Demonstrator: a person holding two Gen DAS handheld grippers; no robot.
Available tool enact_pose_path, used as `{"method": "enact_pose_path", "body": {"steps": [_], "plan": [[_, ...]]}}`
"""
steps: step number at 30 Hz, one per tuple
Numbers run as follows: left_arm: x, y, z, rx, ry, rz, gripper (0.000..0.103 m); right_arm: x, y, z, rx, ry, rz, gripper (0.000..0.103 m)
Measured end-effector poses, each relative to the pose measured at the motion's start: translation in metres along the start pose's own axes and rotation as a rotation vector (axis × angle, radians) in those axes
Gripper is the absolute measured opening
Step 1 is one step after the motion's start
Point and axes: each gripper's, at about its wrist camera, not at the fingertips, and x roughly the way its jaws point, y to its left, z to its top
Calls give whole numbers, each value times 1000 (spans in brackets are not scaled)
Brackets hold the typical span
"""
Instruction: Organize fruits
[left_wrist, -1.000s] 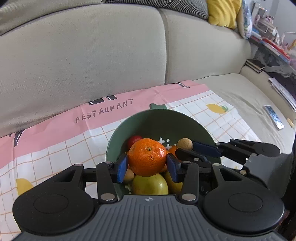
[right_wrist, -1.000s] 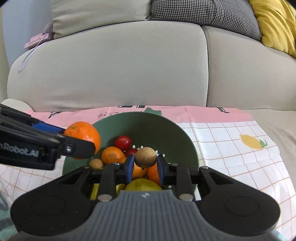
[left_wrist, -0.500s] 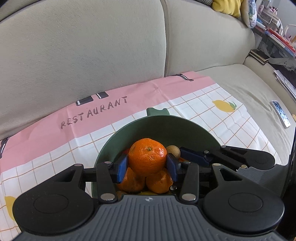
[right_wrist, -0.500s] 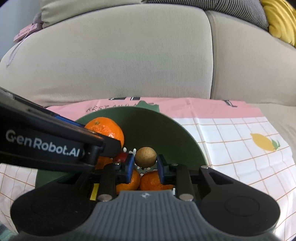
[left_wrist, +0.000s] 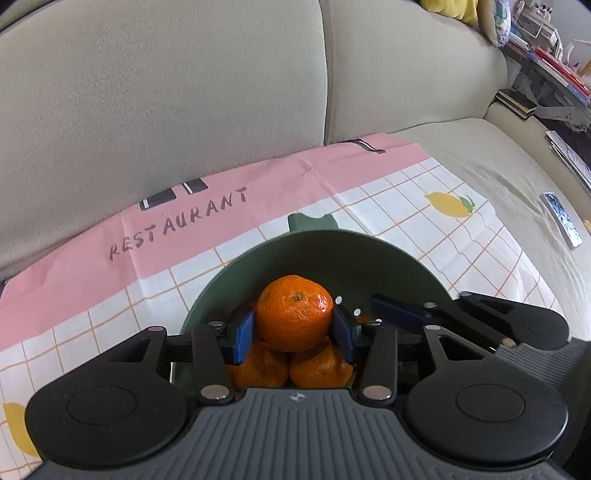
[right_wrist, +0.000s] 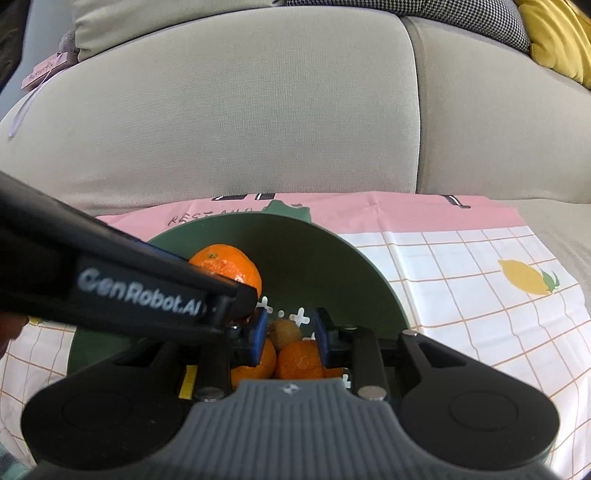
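My left tool (left_wrist: 294, 334) grips one orange (left_wrist: 294, 312) above the green bowl (left_wrist: 388, 264). My right tool (right_wrist: 289, 338) has just been opening, its blue pads apart, the small brown fruit (right_wrist: 284, 332) loose between them atop two oranges (right_wrist: 300, 360) in the bowl.

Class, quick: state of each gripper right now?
Left gripper: closed on the orange.
Right gripper: jaws just opening; small brown fruit lies free between them.

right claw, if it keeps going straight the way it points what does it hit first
Most likely the small brown fruit lying loose between the right claw's open pads, with an orange under it in the green bowl. Depth is unclear.
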Motion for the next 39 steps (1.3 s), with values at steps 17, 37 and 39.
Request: {"method": "enact_pose_path", "body": {"steps": [17, 37, 39], "plan": [[16, -7, 8, 49, 44, -26, 52, -3, -3, -2, 41, -3, -6, 46], [-90, -11, -6, 121, -80, 125, 67, -66, 17, -5, 14, -67, 82, 79], [-110, -12, -11, 133, -103, 154, 67, -79, 21, -1, 18, -90, 88, 84]]}}
